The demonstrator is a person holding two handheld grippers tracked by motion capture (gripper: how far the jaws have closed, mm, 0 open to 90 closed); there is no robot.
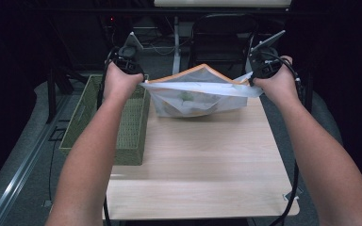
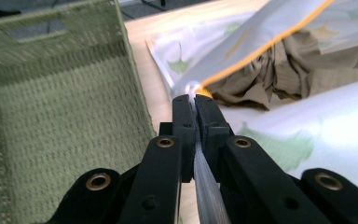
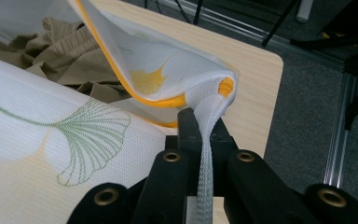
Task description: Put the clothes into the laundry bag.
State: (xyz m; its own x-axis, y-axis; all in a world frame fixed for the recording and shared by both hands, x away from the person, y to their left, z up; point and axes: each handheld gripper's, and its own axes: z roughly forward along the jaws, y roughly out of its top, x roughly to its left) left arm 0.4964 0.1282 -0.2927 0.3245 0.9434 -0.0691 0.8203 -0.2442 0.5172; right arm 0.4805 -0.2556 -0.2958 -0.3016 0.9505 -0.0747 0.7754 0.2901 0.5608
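Both tongs are clamped shut on the bag (image 1: 195, 94): left tongs (image 2: 195, 100) pinch its left corner, right tongs (image 3: 203, 119) its right corner strap. It hangs over the far desk (image 1: 202, 165), beside the basket (image 1: 132, 122), mouth open, brown cloth (image 2: 279, 70) inside. Lift evenly, keeping the mouth level, so nothing spills.

Bag: we see the bag (image 1: 195, 96) at the far middle of the bench (image 1: 202, 165), its open mouth stretched left to right.
Cloth: a crumpled cloth (image 2: 279, 70) lies inside the bag.
Basket: the basket (image 1: 134, 127) stands just left of the bench, beside the bag.
Left hand-held gripper (image 1: 125, 61): at the bag's left end, above the basket's far part, we find its jaws closed on the rim.
Right hand-held gripper (image 1: 264, 66): at the bag's right end, over the bench's far right edge, clamped on a strap (image 3: 207, 154).
Chair: a chair (image 1: 221, 37) stands behind the bench.
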